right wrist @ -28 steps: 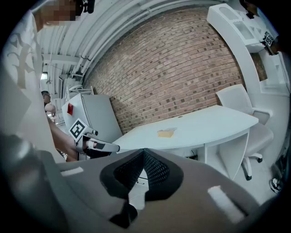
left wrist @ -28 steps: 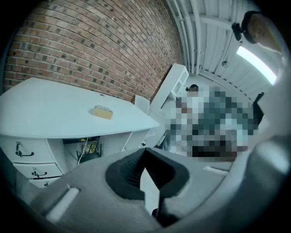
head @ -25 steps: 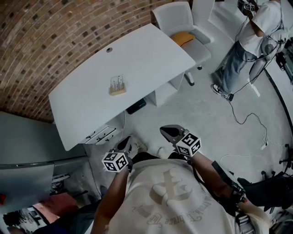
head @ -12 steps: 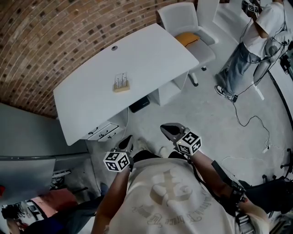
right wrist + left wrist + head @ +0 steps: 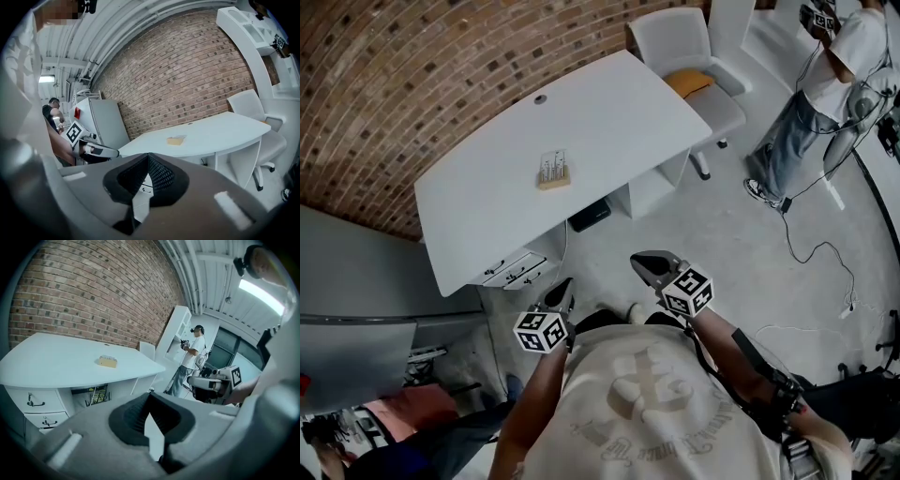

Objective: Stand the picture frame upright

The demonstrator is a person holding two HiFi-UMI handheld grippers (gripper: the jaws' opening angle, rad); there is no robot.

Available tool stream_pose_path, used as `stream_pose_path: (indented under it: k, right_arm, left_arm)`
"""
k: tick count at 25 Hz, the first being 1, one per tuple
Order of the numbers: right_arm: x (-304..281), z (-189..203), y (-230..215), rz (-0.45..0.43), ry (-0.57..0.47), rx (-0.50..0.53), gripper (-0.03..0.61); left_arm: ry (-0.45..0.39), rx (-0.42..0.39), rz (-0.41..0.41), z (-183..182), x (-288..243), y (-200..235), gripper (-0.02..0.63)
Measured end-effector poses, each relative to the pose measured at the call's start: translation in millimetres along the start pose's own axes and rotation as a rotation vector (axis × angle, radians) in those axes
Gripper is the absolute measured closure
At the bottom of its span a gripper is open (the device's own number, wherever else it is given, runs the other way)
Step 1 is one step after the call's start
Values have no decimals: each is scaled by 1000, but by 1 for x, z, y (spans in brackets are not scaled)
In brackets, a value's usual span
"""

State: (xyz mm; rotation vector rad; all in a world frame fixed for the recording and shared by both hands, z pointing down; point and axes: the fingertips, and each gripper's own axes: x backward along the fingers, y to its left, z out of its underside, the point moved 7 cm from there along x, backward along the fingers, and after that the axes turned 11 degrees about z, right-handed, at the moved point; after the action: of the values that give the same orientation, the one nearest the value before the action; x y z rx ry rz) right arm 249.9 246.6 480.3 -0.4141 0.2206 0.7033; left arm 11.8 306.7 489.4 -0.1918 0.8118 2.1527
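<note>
The picture frame (image 5: 554, 171) is a small wood-edged piece lying on the white table (image 5: 609, 103), near its middle. It also shows as a small pale block in the left gripper view, frame (image 5: 107, 362), and in the right gripper view, frame (image 5: 176, 139). My left gripper (image 5: 560, 293) and right gripper (image 5: 650, 266) hang close to my chest, well short of the table, over the floor. Both are shut with nothing between the jaws: left gripper (image 5: 149, 397), right gripper (image 5: 148, 159). Each gripper shows in the other's view.
A white chair (image 5: 684, 56) with an orange cushion stands at the table's far right end. Drawers (image 5: 508, 272) sit under the near left edge. A person (image 5: 811, 103) stands at the right, with cables (image 5: 811, 246) on the floor. A brick wall runs behind the table.
The table has slid slightly right and down in the head view as the camera shifted. Both grippers stay shut in nearly the same place by my chest.
</note>
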Motion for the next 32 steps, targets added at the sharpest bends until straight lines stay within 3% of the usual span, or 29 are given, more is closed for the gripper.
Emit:
stream_pose_path:
  k: [19,32]
  right_arm:
    - [-26,-7,0,9,18,0,572]
    - [-54,-25,-29,75,88,61,572]
  left_arm:
    - [-27,13,-43,-1,14,15,612]
    - [-27,24,-2,-32,-30,54,612]
